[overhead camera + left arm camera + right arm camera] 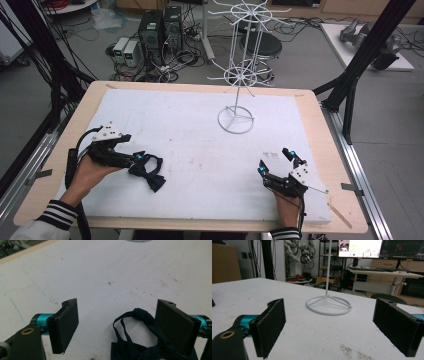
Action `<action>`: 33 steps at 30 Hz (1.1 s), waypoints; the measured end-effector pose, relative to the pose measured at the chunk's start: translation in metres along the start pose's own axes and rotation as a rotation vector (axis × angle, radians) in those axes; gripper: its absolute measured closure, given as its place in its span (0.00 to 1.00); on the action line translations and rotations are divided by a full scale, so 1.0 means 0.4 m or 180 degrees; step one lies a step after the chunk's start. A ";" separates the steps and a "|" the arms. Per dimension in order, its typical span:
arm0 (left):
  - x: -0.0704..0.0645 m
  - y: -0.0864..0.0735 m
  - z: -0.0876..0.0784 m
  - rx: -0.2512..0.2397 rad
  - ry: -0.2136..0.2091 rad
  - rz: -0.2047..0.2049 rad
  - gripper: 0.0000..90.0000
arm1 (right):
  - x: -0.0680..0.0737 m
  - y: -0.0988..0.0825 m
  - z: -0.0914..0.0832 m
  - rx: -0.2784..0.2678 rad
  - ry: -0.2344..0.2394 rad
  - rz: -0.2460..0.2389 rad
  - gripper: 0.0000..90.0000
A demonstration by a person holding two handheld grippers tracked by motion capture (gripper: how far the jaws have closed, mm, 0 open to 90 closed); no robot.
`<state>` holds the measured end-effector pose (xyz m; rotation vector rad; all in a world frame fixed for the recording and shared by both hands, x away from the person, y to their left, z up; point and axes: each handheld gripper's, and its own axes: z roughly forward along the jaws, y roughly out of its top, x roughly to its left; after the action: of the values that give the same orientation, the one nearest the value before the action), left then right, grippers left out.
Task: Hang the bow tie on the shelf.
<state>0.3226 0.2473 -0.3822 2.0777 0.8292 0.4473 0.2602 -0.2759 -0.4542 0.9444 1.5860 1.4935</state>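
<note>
White wire rack stands far side of mat, nothing blocking it. Left gripper jaws wide around dark bow tie, unclamped. Right gripper near rack, wide open, empty.

Even, diffuse indoor light falls from overhead onto the white foam mat, which reads bright without harsh glare. The white wire display stand with a ring base casts only a faint, soft shadow just beside its base. In the gripper views, the black padded jaws nearest the lens are soft and slightly blurred. The high view bends straight lines towards its edges, well away from the stand.
</note>
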 end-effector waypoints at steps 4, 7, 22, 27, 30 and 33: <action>-0.004 0.005 0.010 0.0153 -0.0007 0.0030 0.22 | 0.000 0.000 -0.001 0.0007 -0.0002 0.0015 0.11; -0.005 0.005 0.020 0.0255 0.0008 0.0048 0.23 | 0.000 0.000 -0.001 0.0006 -0.0002 0.0015 0.11; -0.002 0.007 0.078 0.0922 -0.0159 -0.0053 0.31 | 0.001 0.000 -0.001 -0.0002 -0.0002 0.0018 0.11; -0.001 0.007 0.100 0.1093 -0.0144 -0.0093 0.31 | 0.000 0.000 -0.001 -0.0013 -0.0007 0.0000 0.11; 0.003 0.009 0.110 0.1158 -0.0166 -0.0149 0.32 | 0.000 0.000 -0.001 -0.0012 -0.0005 0.0010 0.11; 0.009 0.010 0.118 0.1203 -0.0220 -0.0195 0.40 | 0.000 0.000 -0.001 -0.0017 -0.0006 0.0011 0.11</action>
<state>0.3537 0.2211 -0.4068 2.3884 0.9929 0.1932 0.2598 -0.2761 -0.4544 0.9457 1.5791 1.4980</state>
